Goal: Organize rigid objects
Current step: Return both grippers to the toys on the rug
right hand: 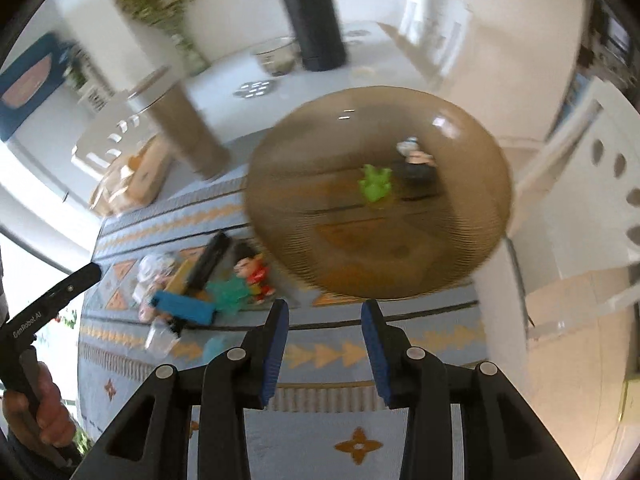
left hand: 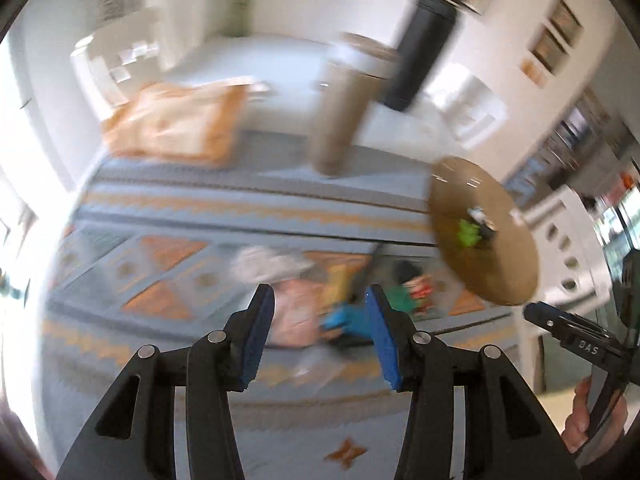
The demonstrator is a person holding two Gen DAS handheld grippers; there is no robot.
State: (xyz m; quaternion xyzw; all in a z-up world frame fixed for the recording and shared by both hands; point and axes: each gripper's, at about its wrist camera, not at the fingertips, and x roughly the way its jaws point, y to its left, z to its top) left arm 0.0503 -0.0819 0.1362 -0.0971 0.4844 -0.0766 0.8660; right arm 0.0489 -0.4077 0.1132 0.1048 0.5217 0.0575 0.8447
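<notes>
standing behind the brown plate [right hand: 400,240]: tall jar [right hand: 188,128], black bottle [right hand: 312,12].

I count one brown glass plate [right hand: 380,240] on my bench, with two small figures in it: one green [right hand: 375,184], one dark [right hand: 416,164]. One loose pile of toys [right hand: 208,288] lies left of it; blur keeps me from counting every piece, but one red-clothed figure [right hand: 256,274] and one blue block [right hand: 186,310] stand out. Far back stand one tan cylinder [right hand: 188,132], one black cylinder [right hand: 312,16] and one glass bowl [right hand: 278,56]. I hold two tools, one left [left hand: 320,336], one right [right hand: 325,344].
</notes>
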